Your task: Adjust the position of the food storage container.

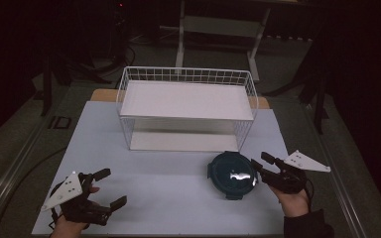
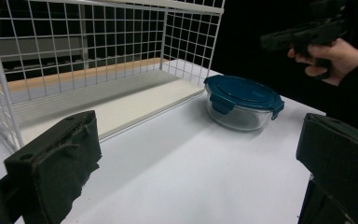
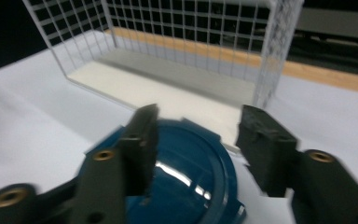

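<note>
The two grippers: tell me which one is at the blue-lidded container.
The right gripper: in the high view its jaws reach the rim of the blue-lidded glass container. The left gripper sits apart near the table's front left corner, jaws open on nothing.

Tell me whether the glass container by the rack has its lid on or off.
On. The container stands upright on the table with its blue lid seated and side clips folded down. Contents: cannot tell.

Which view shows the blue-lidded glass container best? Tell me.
The left gripper view: the container shows whole from the side, blue lid, clips and clear glass wall. The high view gives its lid from above; the right gripper view shows blurred lid behind the right gripper.
</note>
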`<control>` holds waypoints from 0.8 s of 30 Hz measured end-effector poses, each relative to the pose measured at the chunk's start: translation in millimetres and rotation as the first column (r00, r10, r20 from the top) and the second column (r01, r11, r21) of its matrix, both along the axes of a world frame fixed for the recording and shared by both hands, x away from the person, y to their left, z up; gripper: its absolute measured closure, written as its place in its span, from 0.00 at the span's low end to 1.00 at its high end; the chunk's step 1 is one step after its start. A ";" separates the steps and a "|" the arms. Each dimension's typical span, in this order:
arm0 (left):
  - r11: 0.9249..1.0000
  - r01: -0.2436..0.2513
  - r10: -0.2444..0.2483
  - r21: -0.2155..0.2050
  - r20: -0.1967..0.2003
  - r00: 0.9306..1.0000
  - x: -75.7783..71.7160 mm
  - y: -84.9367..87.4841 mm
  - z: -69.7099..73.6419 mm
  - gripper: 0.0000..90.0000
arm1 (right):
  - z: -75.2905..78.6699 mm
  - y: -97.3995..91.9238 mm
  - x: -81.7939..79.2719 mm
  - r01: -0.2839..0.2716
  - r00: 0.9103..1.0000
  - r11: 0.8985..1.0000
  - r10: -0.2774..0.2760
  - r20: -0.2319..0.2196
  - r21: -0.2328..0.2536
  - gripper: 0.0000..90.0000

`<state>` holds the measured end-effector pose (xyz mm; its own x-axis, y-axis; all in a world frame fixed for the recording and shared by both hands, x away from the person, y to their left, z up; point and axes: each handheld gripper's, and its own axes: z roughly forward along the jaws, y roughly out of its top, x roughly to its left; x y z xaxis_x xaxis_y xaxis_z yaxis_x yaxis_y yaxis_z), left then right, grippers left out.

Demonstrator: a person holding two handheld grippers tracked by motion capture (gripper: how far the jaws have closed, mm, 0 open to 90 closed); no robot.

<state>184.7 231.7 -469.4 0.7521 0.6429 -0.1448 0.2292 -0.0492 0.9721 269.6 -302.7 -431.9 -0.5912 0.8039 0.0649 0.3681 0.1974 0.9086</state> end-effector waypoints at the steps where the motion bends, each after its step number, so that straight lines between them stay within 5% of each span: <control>1: 1.000 0.000 0.000 0.002 0.000 1.000 -0.1 -0.1 0.0 0.00 | -4.0 -1.6 3.1 0.014 1.000 1.000 -0.014 -0.009 -0.014 0.60; 14: 1.000 0.007 -0.007 0.007 -0.005 1.000 0.5 -1.0 -1.2 0.00 | -39.2 -17.9 16.8 0.094 0.992 0.989 -0.102 -0.076 -0.110 0.95; 24: 1.000 0.011 -0.011 0.013 -0.005 1.000 0.5 -1.8 -1.5 0.00 | -60.3 -23.1 13.5 0.099 0.977 0.988 -0.119 -0.177 -0.118 1.00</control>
<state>185.2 229.9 -470.8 0.7582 0.6367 -0.1406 0.2337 -0.0640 0.9702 283.1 -325.9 -492.2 -0.4857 0.8711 0.0728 0.5508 0.2403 0.7993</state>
